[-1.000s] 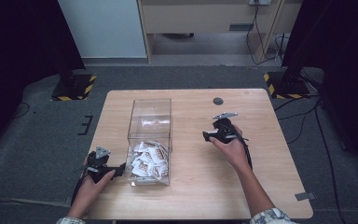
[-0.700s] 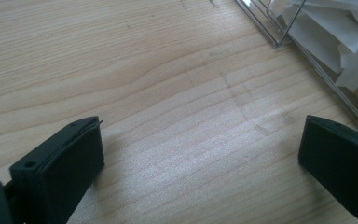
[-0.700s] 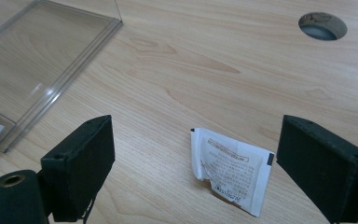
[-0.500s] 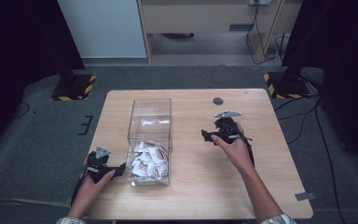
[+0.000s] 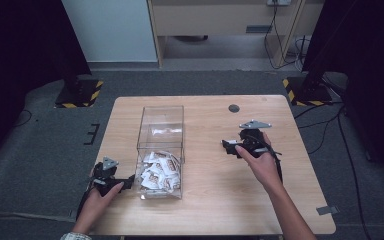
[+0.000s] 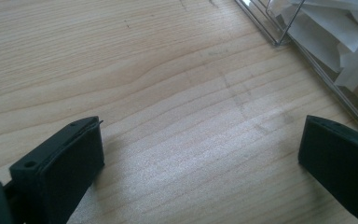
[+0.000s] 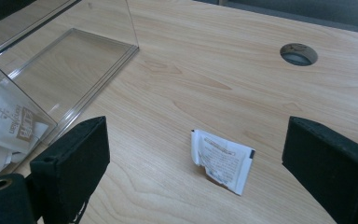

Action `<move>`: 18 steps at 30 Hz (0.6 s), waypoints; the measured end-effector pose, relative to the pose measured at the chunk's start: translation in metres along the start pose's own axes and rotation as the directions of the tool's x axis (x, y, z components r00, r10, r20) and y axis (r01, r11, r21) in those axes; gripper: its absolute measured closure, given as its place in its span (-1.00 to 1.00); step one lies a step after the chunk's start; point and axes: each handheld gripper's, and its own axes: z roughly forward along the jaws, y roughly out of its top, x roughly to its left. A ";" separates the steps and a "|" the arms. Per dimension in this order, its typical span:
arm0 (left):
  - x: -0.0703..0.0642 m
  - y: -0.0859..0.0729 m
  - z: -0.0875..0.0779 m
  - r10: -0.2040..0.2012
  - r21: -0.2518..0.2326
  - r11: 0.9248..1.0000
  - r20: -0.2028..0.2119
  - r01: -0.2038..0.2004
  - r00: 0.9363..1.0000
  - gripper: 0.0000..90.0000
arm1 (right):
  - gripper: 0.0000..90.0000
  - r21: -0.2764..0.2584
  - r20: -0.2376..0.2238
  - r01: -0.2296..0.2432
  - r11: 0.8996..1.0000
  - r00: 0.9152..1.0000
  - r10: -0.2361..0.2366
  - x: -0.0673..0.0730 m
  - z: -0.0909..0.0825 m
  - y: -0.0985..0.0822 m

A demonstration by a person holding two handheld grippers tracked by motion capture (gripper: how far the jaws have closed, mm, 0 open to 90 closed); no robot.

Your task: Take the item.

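Observation:
A clear plastic box (image 5: pixel 161 131) stands on the wooden table (image 5: pixel 205 200), with several white packets (image 5: pixel 159 170) heaped at its near end. My right gripper (image 5: pixel 228 146) hovers right of the box, pointing toward it. Its jaws have just been opening and now stand wide in the right gripper view (image 7: pixel 196 128). One white packet (image 7: pixel 221 161) lies flat on the wood under the gap, and no pad touches it. My left gripper (image 5: pixel 128 181) rests at the box's near left corner, open (image 6: pixel 200 140) over bare wood, nothing between its fingers.
A round cable hole (image 5: pixel 234 108) sits in the table's far right part, also seen from the right gripper (image 7: pixel 298 53). The box's near corner and its packets (image 6: pixel 326 37) lie just beyond the left jaws. Dark floor surrounds the table.
My right hand has risen a little and drifted right, away from the box. The left hand and the box stay where they were.

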 end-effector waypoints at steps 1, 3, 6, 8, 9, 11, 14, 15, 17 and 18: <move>0.000 0.000 0.000 0.000 0.000 1.000 0.000 0.000 1.000 -1.00 | -0.83 -0.006 0.003 0.003 1.000 1.000 -0.003 -0.001 -0.002 -0.002; 0.000 0.000 0.000 0.001 0.001 1.000 0.000 -0.001 1.000 -1.00 | -0.83 -0.011 0.009 -0.001 1.000 1.000 0.001 -0.003 -0.007 -0.006; 0.000 0.000 0.000 0.001 0.001 1.000 0.000 -0.001 1.000 -1.00 | -0.83 -0.011 0.019 0.004 1.000 1.000 -0.004 -0.005 -0.011 -0.011; 0.000 0.000 0.000 0.001 0.001 1.000 0.000 -0.001 1.000 -1.00 | -0.83 -0.008 0.026 0.003 1.000 1.000 -0.002 -0.006 -0.016 -0.020; 0.000 0.000 0.000 0.000 0.000 1.000 0.000 0.000 1.000 -1.00 | -0.83 -0.008 0.026 0.003 1.000 1.000 -0.002 -0.006 -0.016 -0.020; 0.000 0.000 0.000 0.001 0.001 1.000 0.000 -0.001 1.000 -1.00 | -0.83 -0.007 0.031 -0.002 1.000 1.000 0.002 -0.007 -0.018 -0.026; 0.000 0.000 0.000 0.001 0.001 1.000 0.000 -0.001 1.000 -1.00 | -0.83 0.014 0.040 0.001 1.000 0.999 -0.002 -0.007 -0.021 -0.039; 0.000 0.000 0.000 0.001 0.001 1.000 0.000 -0.001 1.000 -1.00 | -0.83 0.014 0.040 0.001 1.000 0.999 -0.002 -0.007 -0.021 -0.039; 0.000 0.000 0.000 0.001 0.001 1.000 0.000 -0.001 1.000 -1.00 | -0.83 0.026 0.039 0.004 1.000 0.999 -0.005 -0.007 -0.023 -0.049; 0.000 0.000 0.000 0.001 0.001 1.000 0.000 -0.001 1.000 -1.00 | -0.83 0.033 0.041 0.007 0.999 0.999 -0.008 -0.006 -0.024 -0.052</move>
